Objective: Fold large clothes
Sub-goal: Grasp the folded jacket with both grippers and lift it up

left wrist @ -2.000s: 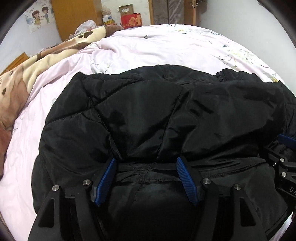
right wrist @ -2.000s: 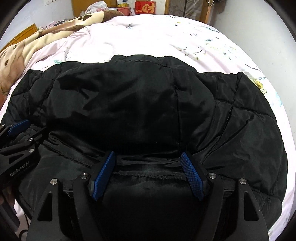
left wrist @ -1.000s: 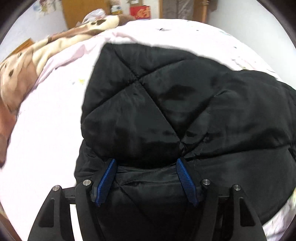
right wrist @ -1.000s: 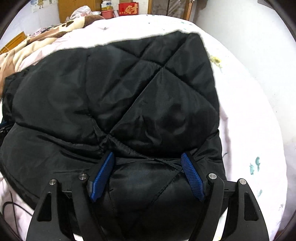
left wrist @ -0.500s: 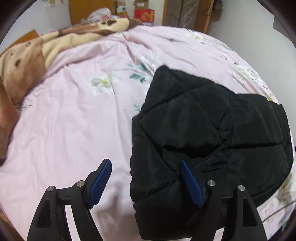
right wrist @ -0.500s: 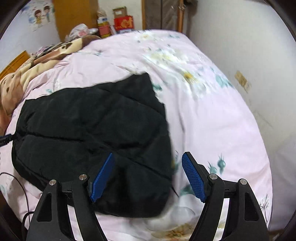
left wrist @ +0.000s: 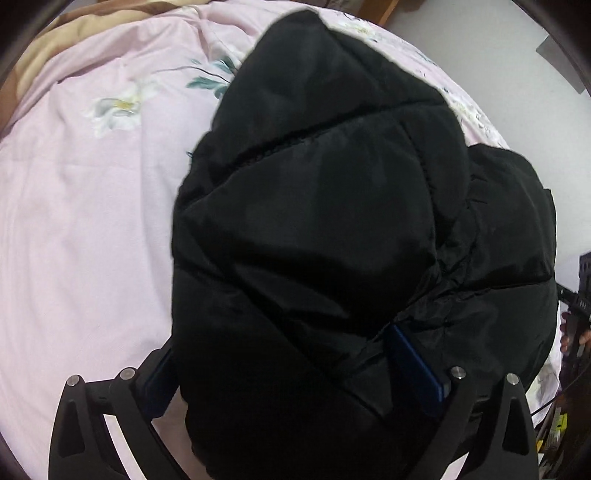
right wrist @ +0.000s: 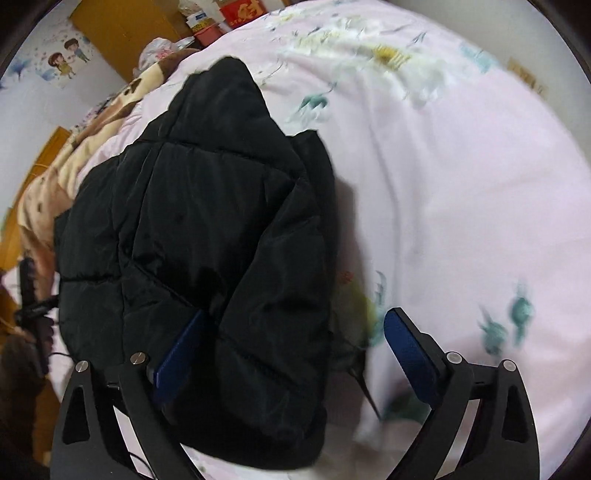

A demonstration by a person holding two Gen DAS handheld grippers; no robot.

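Observation:
A black quilted padded jacket (left wrist: 325,229) lies folded into a thick bundle on the pink floral bedspread (left wrist: 85,206). My left gripper (left wrist: 288,365) is open, its jaws wide, and the near edge of the jacket bulges between and over them. In the right wrist view the jacket (right wrist: 207,236) lies left of centre. My right gripper (right wrist: 291,354) is open; its left finger (right wrist: 177,354) lies against the jacket's near right edge, and its right finger (right wrist: 410,350) is over bare bedspread.
A brown and cream blanket (right wrist: 74,166) lies along the far left of the bed. Wooden furniture (right wrist: 118,33) and a red box (right wrist: 240,11) stand beyond the bed. A grey wall (left wrist: 498,48) borders the right side. The other gripper's black frame (left wrist: 580,295) shows at the right edge.
Both grippers let go of the jacket after folding it over, drew back, and now press in again at the bundle's near edge. The jacket has become a compact bundle.

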